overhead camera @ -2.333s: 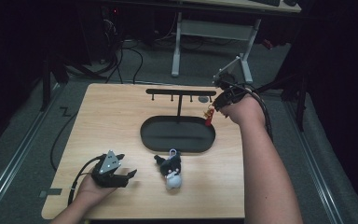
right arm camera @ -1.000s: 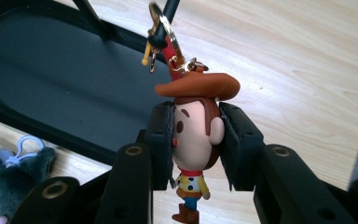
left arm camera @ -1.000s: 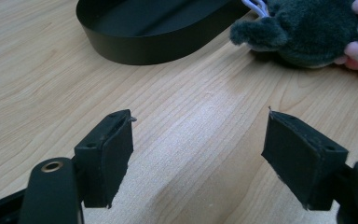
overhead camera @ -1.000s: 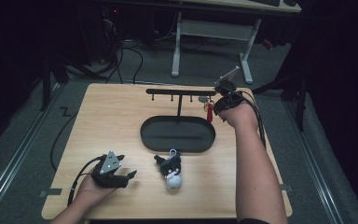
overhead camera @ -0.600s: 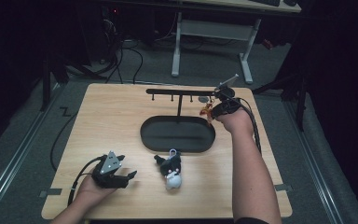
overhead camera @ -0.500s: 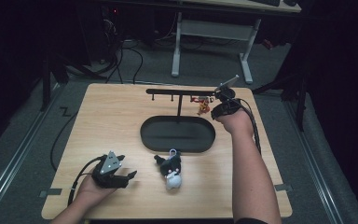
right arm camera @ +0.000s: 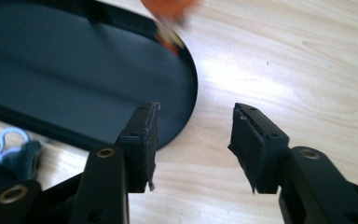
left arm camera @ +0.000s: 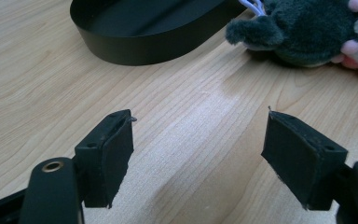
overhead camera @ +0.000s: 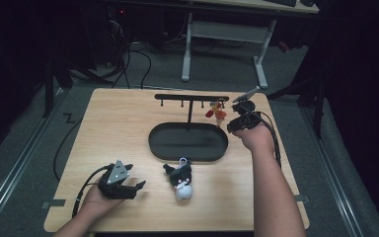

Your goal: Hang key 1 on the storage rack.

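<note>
A red and orange charm (overhead camera: 216,112) hangs under the right end of the black hook rack (overhead camera: 191,98); it is a blurred orange shape (right arm camera: 170,9) in the right gripper view. My right gripper (overhead camera: 233,124) (right arm camera: 193,140) is just right of the charm, open and holding nothing, above the right rim of the black oval tray (overhead camera: 187,154) (right arm camera: 186,70). A dark plush toy (overhead camera: 180,180) (left arm camera: 303,28) with a white loop lies in front of the tray. My left gripper (overhead camera: 137,186) (left arm camera: 196,154) rests open on the table, left of the plush.
The wooden table (overhead camera: 118,133) stands in a dark room, with cables on the floor to the left and a desk frame (overhead camera: 222,34) behind it. Bare wood lies left of the tray. The tray (left arm camera: 144,42) is near my left gripper's front.
My right gripper carried the charm up and left to the rack's right end, then opened and let it go; the charm now hangs there. The left gripper and plush have stayed put.
</note>
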Demonstrator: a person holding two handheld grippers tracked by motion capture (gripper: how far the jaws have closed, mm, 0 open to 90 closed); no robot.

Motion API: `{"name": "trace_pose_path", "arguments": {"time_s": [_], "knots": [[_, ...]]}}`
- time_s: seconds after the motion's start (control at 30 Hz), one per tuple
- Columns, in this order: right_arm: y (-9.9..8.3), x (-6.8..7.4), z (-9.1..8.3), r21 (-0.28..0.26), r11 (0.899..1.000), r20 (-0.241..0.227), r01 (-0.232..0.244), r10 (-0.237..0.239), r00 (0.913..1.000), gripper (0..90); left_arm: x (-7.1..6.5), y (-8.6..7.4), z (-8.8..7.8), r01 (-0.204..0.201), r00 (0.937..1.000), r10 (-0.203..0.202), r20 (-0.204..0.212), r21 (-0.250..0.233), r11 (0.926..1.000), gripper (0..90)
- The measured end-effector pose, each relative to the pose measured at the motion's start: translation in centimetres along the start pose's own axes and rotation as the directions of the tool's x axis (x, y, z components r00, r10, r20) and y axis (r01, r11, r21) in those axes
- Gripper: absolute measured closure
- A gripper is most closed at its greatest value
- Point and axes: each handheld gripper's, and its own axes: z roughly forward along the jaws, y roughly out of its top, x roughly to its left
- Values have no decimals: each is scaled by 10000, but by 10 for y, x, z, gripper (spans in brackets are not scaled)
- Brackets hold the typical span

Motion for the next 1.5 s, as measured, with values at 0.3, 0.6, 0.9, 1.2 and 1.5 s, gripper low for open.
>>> {"name": "trace_pose_path", "arguments": {"time_s": [0.3, 0.6, 0.9, 1.2, 1.5], "knots": [[-49, 2, -1, -593, 9976, 42, 369, -367, 9993, 436, -3, 2, 1, -142, 9999, 142, 52, 50, 9999, 253], [-121, 12, 20, -1894, 9817, -66, 212, -228, 9997, 432, -7, 5, 3, -41, 9999, 39, 125, 168, 9998, 292], [-195, 12, 43, -3257, 9448, 242, 359, -297, 9993, 438, -15, 5, 6, -305, 9994, 297, 199, 402, 9987, 310], [-256, 11, 38, -4923, 8704, -138, -26, -47, 9999, 452, -31, 10, 10, -396, 9964, 332, 777, 822, 9958, 426], [-251, 16, 41, -5283, 8482, -623, 387, -841, 9945, 484, -49, 38, 33, 275, 9995, -264, -165, 741, 9969, 847]]}}
